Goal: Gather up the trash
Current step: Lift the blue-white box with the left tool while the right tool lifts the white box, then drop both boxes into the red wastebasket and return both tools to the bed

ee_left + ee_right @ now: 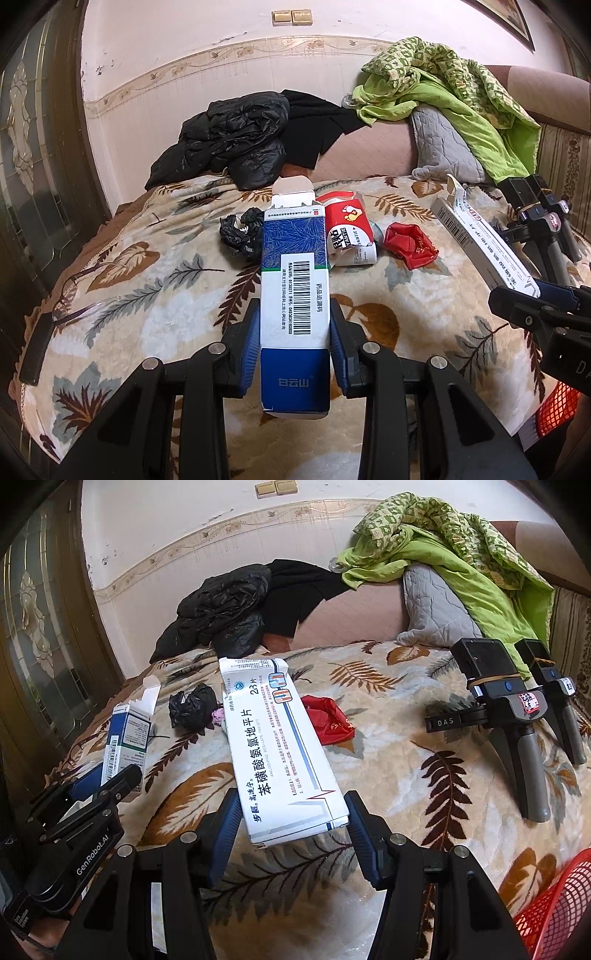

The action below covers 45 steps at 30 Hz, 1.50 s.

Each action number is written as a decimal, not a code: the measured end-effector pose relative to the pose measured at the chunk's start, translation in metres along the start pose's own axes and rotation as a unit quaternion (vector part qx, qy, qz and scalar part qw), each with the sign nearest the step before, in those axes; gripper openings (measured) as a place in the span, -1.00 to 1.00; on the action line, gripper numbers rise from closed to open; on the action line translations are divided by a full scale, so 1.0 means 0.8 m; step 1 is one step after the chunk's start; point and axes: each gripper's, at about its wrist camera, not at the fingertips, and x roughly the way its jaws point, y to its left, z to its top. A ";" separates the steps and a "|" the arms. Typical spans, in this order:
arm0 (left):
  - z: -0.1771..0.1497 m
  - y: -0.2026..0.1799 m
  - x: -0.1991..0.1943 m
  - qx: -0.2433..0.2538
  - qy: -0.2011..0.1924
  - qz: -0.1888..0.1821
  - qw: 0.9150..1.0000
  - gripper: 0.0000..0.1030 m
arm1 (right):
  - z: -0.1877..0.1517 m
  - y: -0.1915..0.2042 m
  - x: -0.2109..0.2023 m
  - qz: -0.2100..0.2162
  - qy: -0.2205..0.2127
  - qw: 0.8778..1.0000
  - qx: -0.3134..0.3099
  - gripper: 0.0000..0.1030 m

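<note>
The left claw [294, 332] pinches a blue and white box [293, 280] by its lower half, top flap open and pointing toward 12 o'clock, above the leaf-patterned blanket [147, 266] on the bed. The right claw [291, 834] pinches a long white box [277, 746] at its near end, and the box tilts toward 11 o'clock. On the blanket past the blue box lie a crumpled black bag [240, 232] at 11 o'clock, a red and white packet [349, 232] just beside the box at 1 o'clock, and a red wrapper [410, 245] further right. 2 spare grippers [517, 716] lie at 2 o'clock in the right wrist view, and a red mesh basket [554, 912] sits at 4 o'clock.
</note>
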 end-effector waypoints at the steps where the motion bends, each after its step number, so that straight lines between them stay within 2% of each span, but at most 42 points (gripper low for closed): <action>1: 0.000 0.000 0.000 0.000 0.000 0.000 1.000 -0.37 | 0.000 0.000 0.000 0.000 0.000 1.000 0.000 0.18; 45: 0.000 -0.007 -0.002 0.007 -0.002 0.000 1.000 -0.37 | 0.002 0.001 -0.003 0.002 -0.007 1.000 0.003 0.18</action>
